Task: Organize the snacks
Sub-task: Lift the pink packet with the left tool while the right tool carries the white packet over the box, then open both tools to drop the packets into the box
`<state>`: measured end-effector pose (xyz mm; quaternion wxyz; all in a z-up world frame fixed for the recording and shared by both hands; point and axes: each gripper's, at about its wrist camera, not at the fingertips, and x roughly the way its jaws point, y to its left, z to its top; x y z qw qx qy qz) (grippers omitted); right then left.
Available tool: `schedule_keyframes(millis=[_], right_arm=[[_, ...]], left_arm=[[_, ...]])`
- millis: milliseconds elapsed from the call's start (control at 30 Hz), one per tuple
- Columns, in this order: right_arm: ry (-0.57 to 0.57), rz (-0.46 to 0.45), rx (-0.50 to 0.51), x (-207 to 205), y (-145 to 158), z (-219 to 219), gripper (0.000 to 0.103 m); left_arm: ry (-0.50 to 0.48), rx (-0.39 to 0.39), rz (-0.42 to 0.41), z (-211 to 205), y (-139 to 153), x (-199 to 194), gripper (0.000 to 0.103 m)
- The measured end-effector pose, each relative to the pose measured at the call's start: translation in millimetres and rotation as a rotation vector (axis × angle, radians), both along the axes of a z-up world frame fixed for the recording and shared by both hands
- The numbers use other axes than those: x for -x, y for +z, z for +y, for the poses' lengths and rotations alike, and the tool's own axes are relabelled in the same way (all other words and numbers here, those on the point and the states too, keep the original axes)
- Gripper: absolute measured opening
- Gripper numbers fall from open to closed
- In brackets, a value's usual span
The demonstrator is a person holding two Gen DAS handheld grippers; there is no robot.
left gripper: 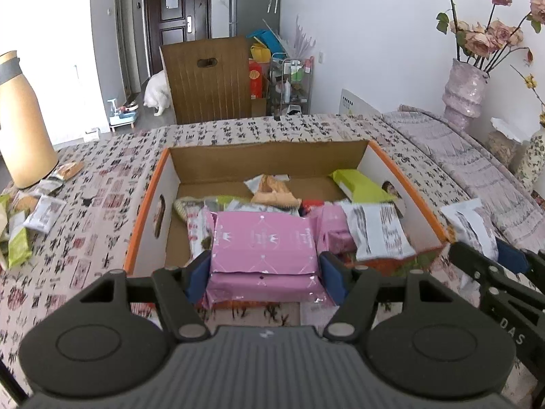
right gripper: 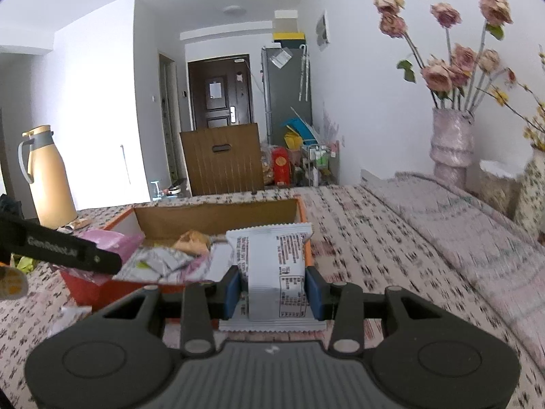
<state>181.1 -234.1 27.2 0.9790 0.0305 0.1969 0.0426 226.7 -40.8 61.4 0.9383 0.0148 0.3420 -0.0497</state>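
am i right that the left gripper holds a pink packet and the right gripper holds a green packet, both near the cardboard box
Not quite: the right gripper holds a white packet with dark print, not a green one, as the right wrist view shows. The rest stands: the left gripper is closed on the pink packet, and both are by the cardboard box.

White walls lit by strong daylight at left, a dark brown door (left gripper: 175, 17) seen at the far end, a grey fridge (right gripper: 287, 95) beside it, a brown chair back (left gripper: 207, 78) set against the patterned worktop (left gripper: 85, 238), a pink vase of dried roses (right gripper: 451, 143) placed at right
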Motion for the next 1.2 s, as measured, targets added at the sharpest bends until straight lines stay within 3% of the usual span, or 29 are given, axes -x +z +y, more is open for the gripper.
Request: schedule_keyframes(millis=[467,767,900,967,1033,1100,1200], right_arm=[[0.038,-0.001,0.027,-82,3,24,0.039],[0.053,0.029,0.014,-106,-19,27,0.039],[0.055,0.036,-0.002,-106,-21,25,0.041],[0.061,0.039,-0.016,-105,-20,22,0.047],[0.055,0.033,-0.021,-103,-20,21,0.073],[0.054,0.028,-0.024,-100,-20,20,0.086],[0.049,0.025,-0.032,-99,-19,17,0.103]], left_arm=[[0.05,0.044,-0.026,12,-15,-63,0.068],[0.072,0.096,0.046,34,-36,-83,0.068],[0.068,0.089,0.05,33,-37,-82,0.073],[0.077,0.089,0.042,33,-35,-80,0.082],[0.096,0.086,0.026,35,-32,-78,0.089],[0.118,0.09,0.017,37,-30,-77,0.103],[0.134,0.102,0.014,40,-27,-76,0.103]])
